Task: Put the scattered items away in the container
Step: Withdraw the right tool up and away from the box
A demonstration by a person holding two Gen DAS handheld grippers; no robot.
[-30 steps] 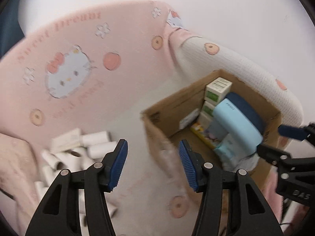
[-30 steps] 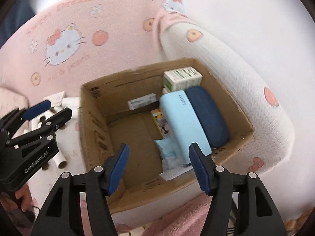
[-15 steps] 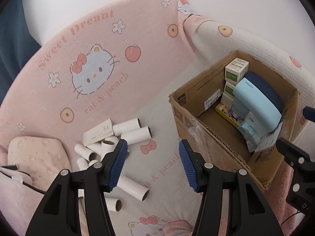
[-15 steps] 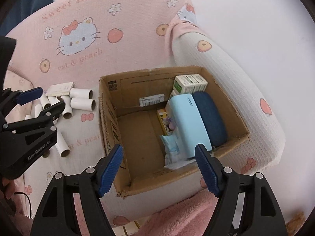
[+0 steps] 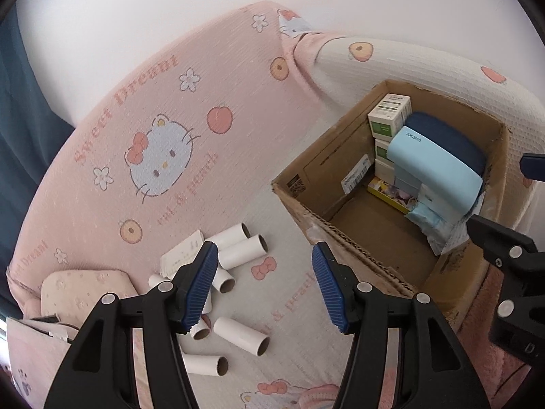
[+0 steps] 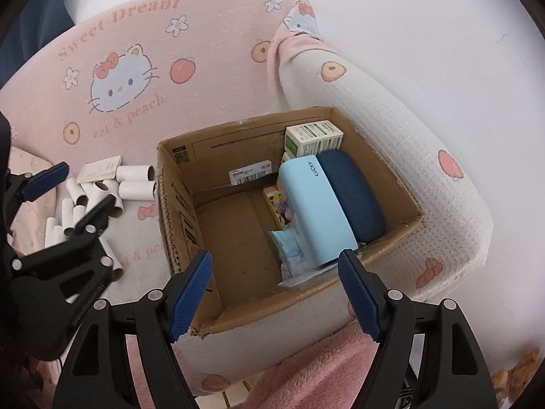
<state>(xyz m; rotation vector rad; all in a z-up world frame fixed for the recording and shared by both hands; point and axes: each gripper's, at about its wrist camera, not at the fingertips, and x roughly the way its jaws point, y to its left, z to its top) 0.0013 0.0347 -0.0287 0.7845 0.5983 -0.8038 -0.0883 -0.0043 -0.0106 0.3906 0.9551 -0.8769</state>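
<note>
A cardboard box (image 5: pixel 327 156) (image 6: pixel 211 143) stands open on the sofa seat, against the white armrest. Inside lie a light blue case (image 5: pixel 436 167) (image 6: pixel 316 211), a navy case (image 5: pixel 446 136) (image 6: pixel 354 194), a green-and-white carton (image 5: pixel 388 116) (image 6: pixel 313 136) and small packets. Several white cardboard tubes (image 5: pixel 242 248) (image 6: pixel 136 187) and a flat white packet (image 5: pixel 182 255) (image 6: pixel 98 168) lie scattered left of the box. My left gripper (image 5: pixel 262 255) (image 6: pixel 85 187) hovers above the seat between tubes and box, its jaws opening with nothing between them. My right gripper (image 6: pixel 274 259) (image 5: pixel 500 192) hangs wide open over the box's near edge, empty.
The sofa (image 5: pixel 204 78) wears a pink cartoon-cat cover, with a white armrest (image 6: pixel 402 143) right of the box. A beige cushion (image 5: pixel 81 293) lies left of the tubes. A fluffy pink blanket (image 6: pixel 323 368) hangs below the seat front. A blue curtain (image 5: pixel 20 102) is far left.
The left gripper pulled back and rolled, bringing the tube pile and whole box into view; its jaws spread a little. The right gripper's jaws widened markedly over the box.
</note>
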